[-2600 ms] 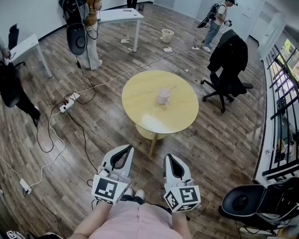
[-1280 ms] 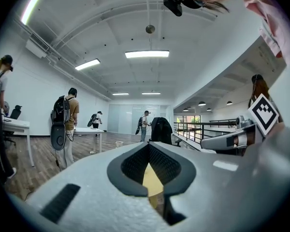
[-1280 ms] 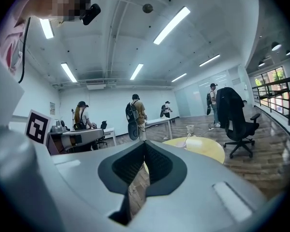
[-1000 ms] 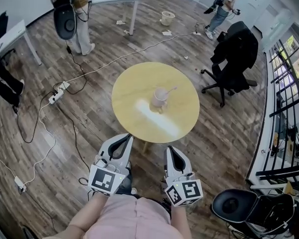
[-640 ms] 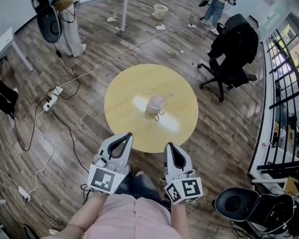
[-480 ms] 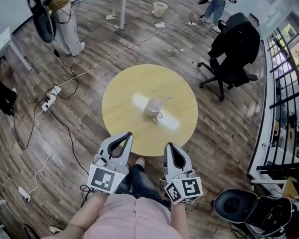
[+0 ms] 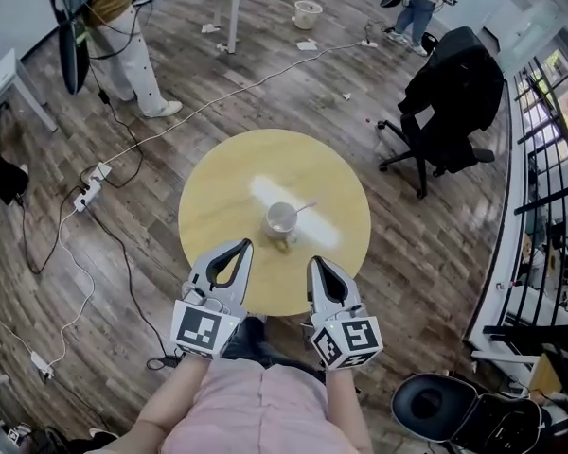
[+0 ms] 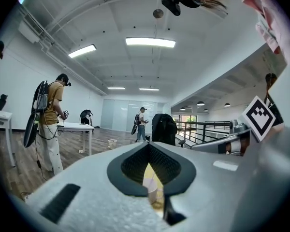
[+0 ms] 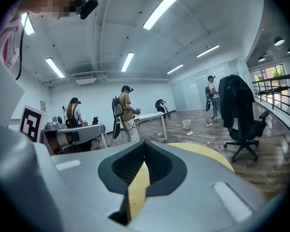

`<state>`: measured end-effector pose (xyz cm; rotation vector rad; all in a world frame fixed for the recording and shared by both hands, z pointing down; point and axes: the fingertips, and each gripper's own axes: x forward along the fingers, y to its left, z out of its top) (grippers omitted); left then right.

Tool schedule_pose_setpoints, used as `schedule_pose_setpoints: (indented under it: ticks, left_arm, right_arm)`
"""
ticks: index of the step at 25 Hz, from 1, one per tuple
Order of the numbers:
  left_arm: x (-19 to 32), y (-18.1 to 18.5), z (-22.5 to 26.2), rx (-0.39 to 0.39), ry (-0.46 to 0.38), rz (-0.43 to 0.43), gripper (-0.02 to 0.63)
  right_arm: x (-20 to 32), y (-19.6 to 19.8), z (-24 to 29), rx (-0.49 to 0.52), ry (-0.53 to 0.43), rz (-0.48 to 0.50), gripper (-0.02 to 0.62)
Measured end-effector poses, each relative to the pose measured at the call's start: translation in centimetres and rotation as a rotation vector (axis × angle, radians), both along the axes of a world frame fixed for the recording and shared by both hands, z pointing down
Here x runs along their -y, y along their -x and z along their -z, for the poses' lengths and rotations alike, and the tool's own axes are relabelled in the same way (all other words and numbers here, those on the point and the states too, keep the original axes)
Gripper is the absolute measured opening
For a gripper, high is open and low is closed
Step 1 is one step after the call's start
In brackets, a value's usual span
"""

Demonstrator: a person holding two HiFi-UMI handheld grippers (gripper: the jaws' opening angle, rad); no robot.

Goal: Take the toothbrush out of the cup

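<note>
Your toothbrush (image 7: 305,206) sits in the cup (image 7: 281,218), which stands near the middle of the round yellow table (image 7: 218,187). Its long axis leans. One end is down inside the cup, and the free end pokes out over the rim, pointing to the cup's right and slightly away from you. Your left gripper (image 7: 240,245) hovers on the near side of the cup, a little to its left. Your right gripper (image 7: 313,262) hovers near-right of it. Both tongs are pinched together on nothing, apart from the cup.
</note>
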<state>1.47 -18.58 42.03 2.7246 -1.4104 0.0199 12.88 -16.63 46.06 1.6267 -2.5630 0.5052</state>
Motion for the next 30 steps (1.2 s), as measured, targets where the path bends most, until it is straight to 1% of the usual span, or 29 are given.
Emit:
schedule_pose_setpoints:
  ticks: [2,5,7,11,14,18,21,24,26,29,30]
  left_arm:
    - [1.3,-0.4,-0.7,-0.001,0.018,0.0,-0.009]
    - [2.8,-0.8,-1.9,0.004,0.068,-0.005,-0.009]
    - [3.7,-0.5,-2.4,0.009,0.097,-0.003,-0.009]
    - [5.3,0.7,-2.7,0.023,0.116,-0.001,-0.008]
    - [6.1,0.4,-2.7,0.023,0.126,0.001,-0.009]
    - [6.7,-0.1,-3.1,0.025,0.141,0.004,-0.008]
    - [6.8,-0.5,-3.8,0.033,0.157,0.003,-0.009]
    - [6.8,-1.0,-4.9,0.038,0.191,-0.017,-0.009]
    - [6.7,-0.8,-5.4,0.037,0.208,-0.02,-0.008]
    - [6.8,-0.8,-5.4,0.035,0.212,-0.015,-0.008]
    - [7.0,-0.7,-5.4,0.034,0.212,-0.011,-0.009]
  right_arm:
    - [1.4,-0.2,-0.9,-0.001,0.019,-0.001,0.004]
    - [3.5,-0.7,-2.7,-0.014,0.06,-0.012,0.005]
    - [5.2,-0.5,-4.3,-0.018,0.1,-0.014,0.033]
    - [8.5,0.0,-8.3,-0.024,0.194,-0.028,0.102]
    - [10.5,-0.7,-11.4,-0.008,0.271,-0.048,0.117]
    - [12.4,-1.2,-15.2,0.042,0.379,-0.063,0.144]
    - [13.6,-1.2,-17.0,0.077,0.42,-0.062,0.146]
    - [14.7,-1.1,-18.0,0.081,0.44,-0.065,0.137]
    - [15.0,-0.4,-18.4,0.08,0.447,-0.051,0.11]
    - [15.3,0.2,-18.2,0.092,0.437,-0.027,0.058]
    - [15.4,0.4,-18.1,0.095,0.431,-0.024,0.054]
